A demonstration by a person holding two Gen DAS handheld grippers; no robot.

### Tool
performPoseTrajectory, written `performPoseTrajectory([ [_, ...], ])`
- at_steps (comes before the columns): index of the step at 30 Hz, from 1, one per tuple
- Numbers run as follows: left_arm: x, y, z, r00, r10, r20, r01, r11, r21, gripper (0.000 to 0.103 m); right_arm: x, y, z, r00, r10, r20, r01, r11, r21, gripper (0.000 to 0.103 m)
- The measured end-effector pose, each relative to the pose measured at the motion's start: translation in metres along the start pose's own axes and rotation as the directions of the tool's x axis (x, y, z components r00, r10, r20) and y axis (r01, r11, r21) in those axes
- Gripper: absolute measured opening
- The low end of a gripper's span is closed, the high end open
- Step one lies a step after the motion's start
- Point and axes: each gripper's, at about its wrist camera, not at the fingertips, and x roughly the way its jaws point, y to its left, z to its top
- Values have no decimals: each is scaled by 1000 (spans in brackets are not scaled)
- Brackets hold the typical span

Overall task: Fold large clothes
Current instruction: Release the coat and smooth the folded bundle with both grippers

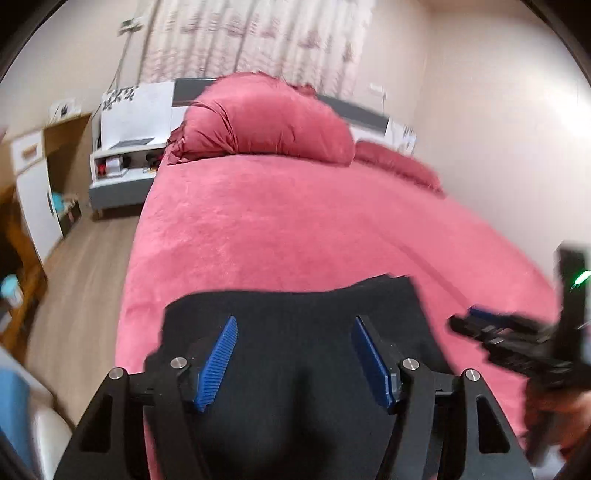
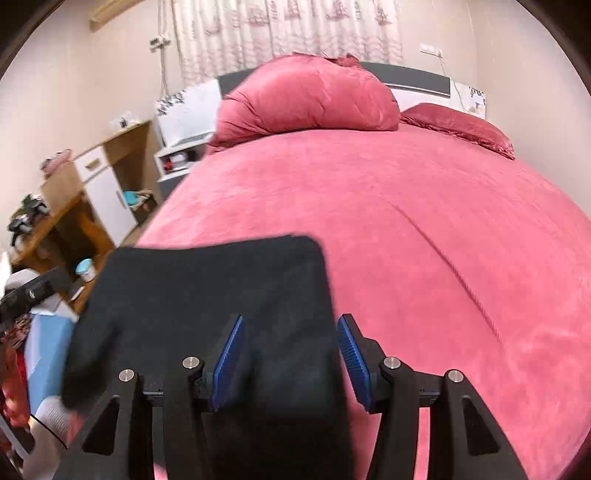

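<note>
A black garment (image 1: pixel 295 332) lies folded near the front edge of the pink bed (image 1: pixel 295 221). My left gripper (image 1: pixel 293 358) hovers over it with its blue pads (image 1: pixel 218 365) spread apart and nothing pinched between them. In the left wrist view my right gripper (image 1: pixel 476 321) comes in from the right beside the garment's right edge, blurred. In the right wrist view the same garment (image 2: pixel 207 295) fills the lower left. My right gripper (image 2: pixel 291 354) stands open over the garment's right side, one pad (image 2: pixel 351 350) past the cloth's edge above the bedcover (image 2: pixel 424 240).
A bunched pink duvet (image 2: pixel 310 99) and a pillow (image 2: pixel 458 125) lie at the head of the bed. Left of the bed are a white nightstand (image 1: pixel 122 162), a wooden desk with white cabinet (image 2: pixel 99 192) and wood floor (image 1: pixel 81 277). Curtains (image 2: pixel 288 33) hang behind.
</note>
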Motion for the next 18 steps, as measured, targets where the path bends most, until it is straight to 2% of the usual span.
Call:
performPoseTrajectory([
  [2, 33, 6, -3, 994, 80, -71, -79, 997, 17, 61, 15, -2, 10, 1000, 13, -27, -13, 1000, -4, 47],
  [4, 50, 29, -20, 979, 141, -145, -147, 989, -28, 25, 30, -4, 22, 998, 24, -50, -25, 999, -19, 47],
  [6, 44, 51, -37, 981, 152, -119, -160, 985, -64, 13, 50, 7, 26, 997, 51, -56, -56, 995, -82, 47],
  [9, 29, 47, -62, 968, 244, -60, -244, 970, 17, 11, 81, 30, 24, 996, 46, -81, -60, 983, -172, 48],
  [11, 27, 44, -71, 962, 270, -35, -270, 963, 13, 11, 114, 39, 29, 992, 29, -125, -52, 982, -179, 53],
  [14, 32, 52, -76, 963, 269, -18, -269, 963, -13, 11, 132, 28, 32, 992, 86, -91, -95, 990, -106, 58],
  [18, 29, 54, -75, 971, 239, -17, -240, 971, -19, 11, 123, 12, 25, 987, 155, -48, -157, 987, -44, 58],
])
